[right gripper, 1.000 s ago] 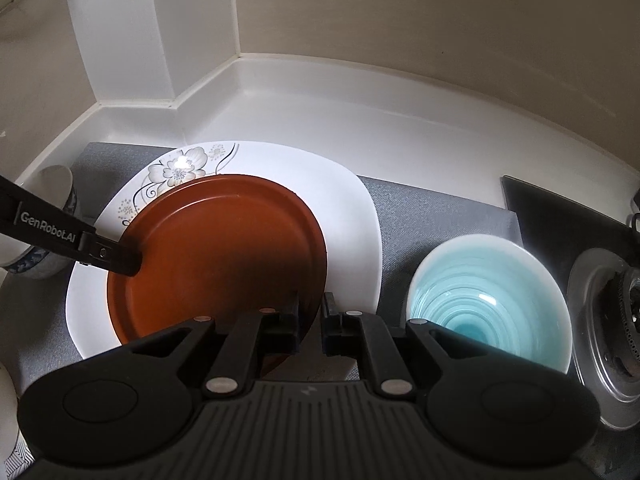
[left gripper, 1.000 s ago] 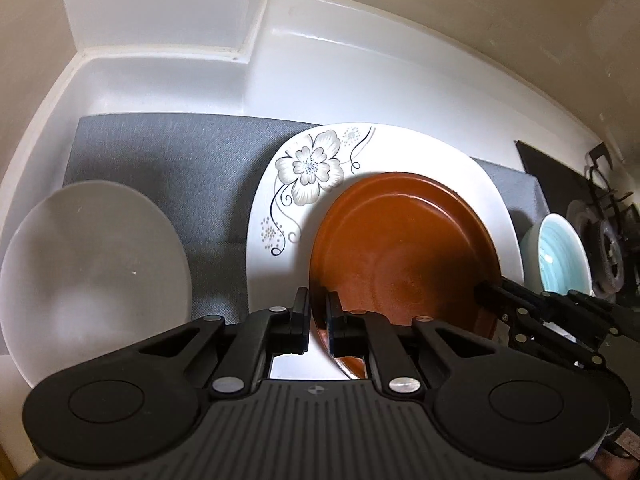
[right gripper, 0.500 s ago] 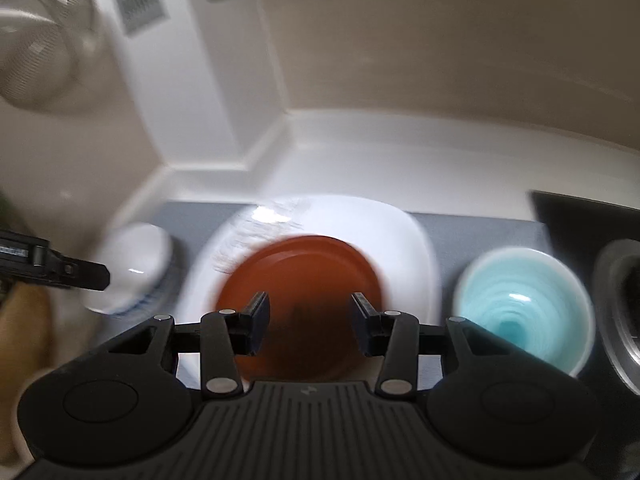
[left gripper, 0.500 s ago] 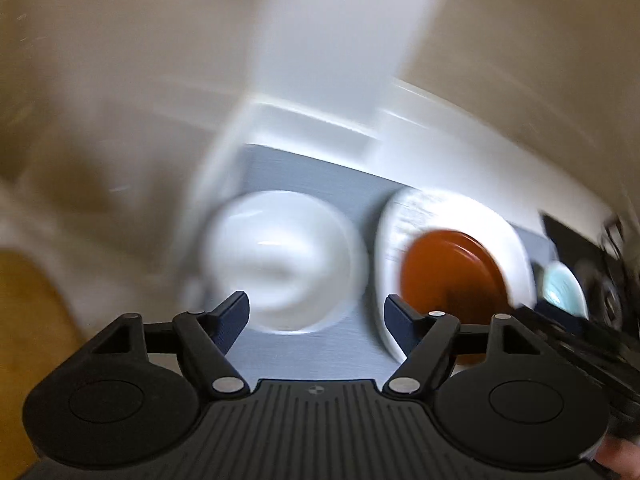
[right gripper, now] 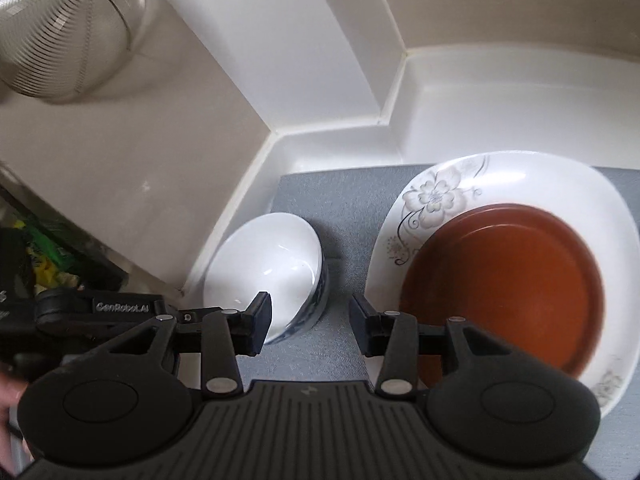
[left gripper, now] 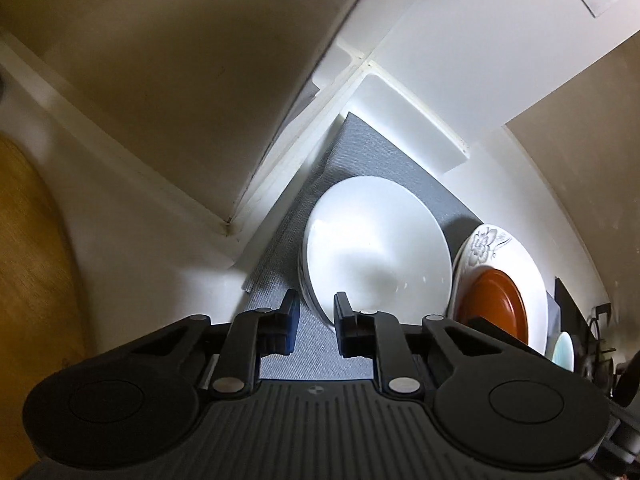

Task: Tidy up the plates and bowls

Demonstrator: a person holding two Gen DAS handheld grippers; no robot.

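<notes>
Plates: brown plate (right gripper: 504, 292) is now sitting released on the floral plate (right gripper: 560, 184). Both grippers are swinging toward the white bowl (left gripper: 376, 244); left gripper (left gripper: 316, 320) jaws narrowly apart at its rim, right gripper (right gripper: 310, 322) jaws wide apart. Bowl is probably next.

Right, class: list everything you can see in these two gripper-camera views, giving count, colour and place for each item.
White bowl: one, white with blue outside, left end of the mat.
Flowered plate: one, white with grey flower print, on the mat right of the bowl.
Brown plate: one, red-brown, resting on the flowered plate.
Teal bowl: one, pale teal, far right, mostly hidden.
Mat: one, grey, under the dishes.
Strainer: one, metal mesh, upper left.
Countertop: white, running to the walls.
Left gripper: black, open, at the white bowl's near rim.
Right gripper: black, open, above the mat between bowl and plates.
</notes>
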